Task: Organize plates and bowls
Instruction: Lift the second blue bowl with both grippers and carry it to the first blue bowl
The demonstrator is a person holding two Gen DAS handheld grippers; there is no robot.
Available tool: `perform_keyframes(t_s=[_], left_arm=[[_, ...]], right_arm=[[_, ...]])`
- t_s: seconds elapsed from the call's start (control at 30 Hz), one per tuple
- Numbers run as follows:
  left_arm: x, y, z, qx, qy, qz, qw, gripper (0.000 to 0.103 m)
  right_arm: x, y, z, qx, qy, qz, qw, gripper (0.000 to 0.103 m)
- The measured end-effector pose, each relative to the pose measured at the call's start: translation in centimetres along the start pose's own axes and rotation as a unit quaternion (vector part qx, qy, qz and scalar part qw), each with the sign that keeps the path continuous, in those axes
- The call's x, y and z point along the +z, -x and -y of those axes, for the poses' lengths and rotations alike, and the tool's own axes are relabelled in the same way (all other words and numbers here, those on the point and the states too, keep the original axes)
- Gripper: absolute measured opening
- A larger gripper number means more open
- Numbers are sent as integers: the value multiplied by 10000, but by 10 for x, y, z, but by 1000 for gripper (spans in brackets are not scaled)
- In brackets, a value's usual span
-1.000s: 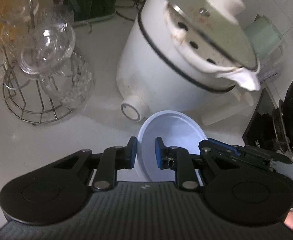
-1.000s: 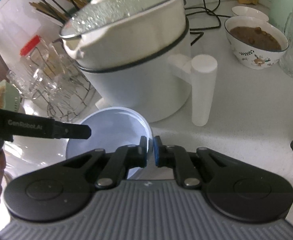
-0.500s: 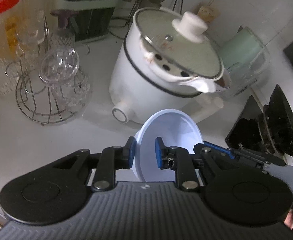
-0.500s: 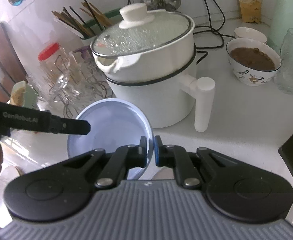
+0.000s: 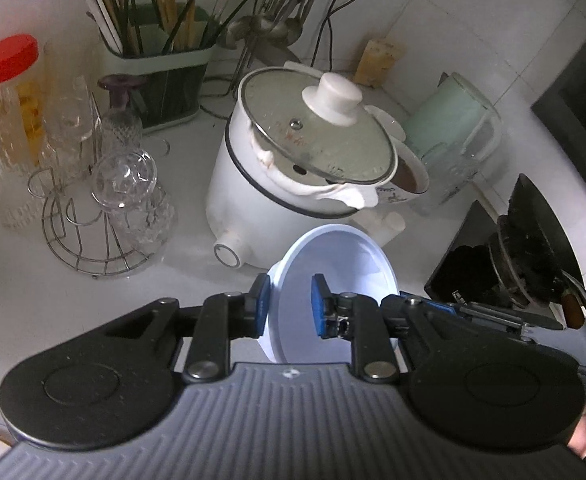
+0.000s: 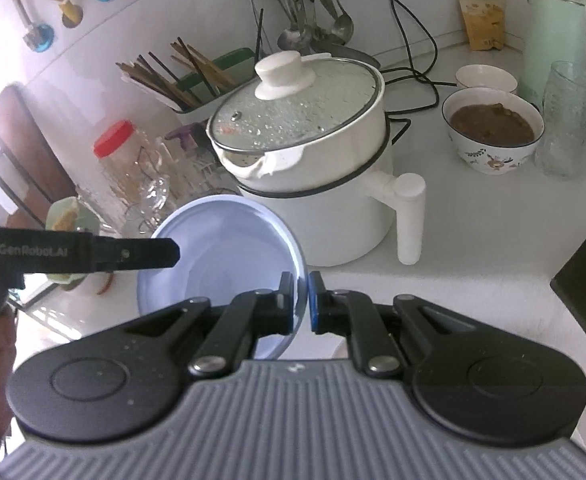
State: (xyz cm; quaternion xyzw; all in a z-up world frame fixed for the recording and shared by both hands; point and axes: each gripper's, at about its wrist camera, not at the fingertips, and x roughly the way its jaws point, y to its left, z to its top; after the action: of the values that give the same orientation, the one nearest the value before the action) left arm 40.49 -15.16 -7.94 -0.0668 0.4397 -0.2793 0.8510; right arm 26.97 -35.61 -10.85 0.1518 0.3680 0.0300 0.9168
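We are looking at a pale blue bowl [image 6: 229, 256] with a smooth, glossy finish like plastic. At twelve o'clock from it, the white pot [image 6: 325, 200] is showing a shiny enamel-like body under a glass lid [image 6: 293, 120] that is beading with droplets inside a bright metal rim. At nine o'clock in the left view, a wire rack [image 5: 93, 240] of thin polished metal is carrying cut-pattern glassware [image 5: 125, 176]. The countertop [image 6: 493, 240] is looking smooth and faintly speckled. The gripper bodies [image 5: 293, 420] are showing matt, ribbed grey plastic.
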Motion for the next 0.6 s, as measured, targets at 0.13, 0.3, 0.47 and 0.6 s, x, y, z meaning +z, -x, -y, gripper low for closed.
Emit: perform_keyframes(t_s=[0.13, 0.3, 0.47, 0.6], left_arm=[[-4, 9, -8, -32, 87, 19, 10000, 24], [-11, 22, -23, -36, 234, 42, 9997, 24], [-15, 37, -38, -80, 355, 57, 9993, 24], [-18, 48, -50, -121, 481, 115, 9987, 24]], right_arm=[[-4, 3, -8, 18, -32, -41, 10000, 10], [-9, 6, -23, 58, 28, -77, 9999, 10], [-10, 9, -38, 116, 11, -122, 9999, 10], [-10, 12, -49, 172, 65, -131, 9997, 10]])
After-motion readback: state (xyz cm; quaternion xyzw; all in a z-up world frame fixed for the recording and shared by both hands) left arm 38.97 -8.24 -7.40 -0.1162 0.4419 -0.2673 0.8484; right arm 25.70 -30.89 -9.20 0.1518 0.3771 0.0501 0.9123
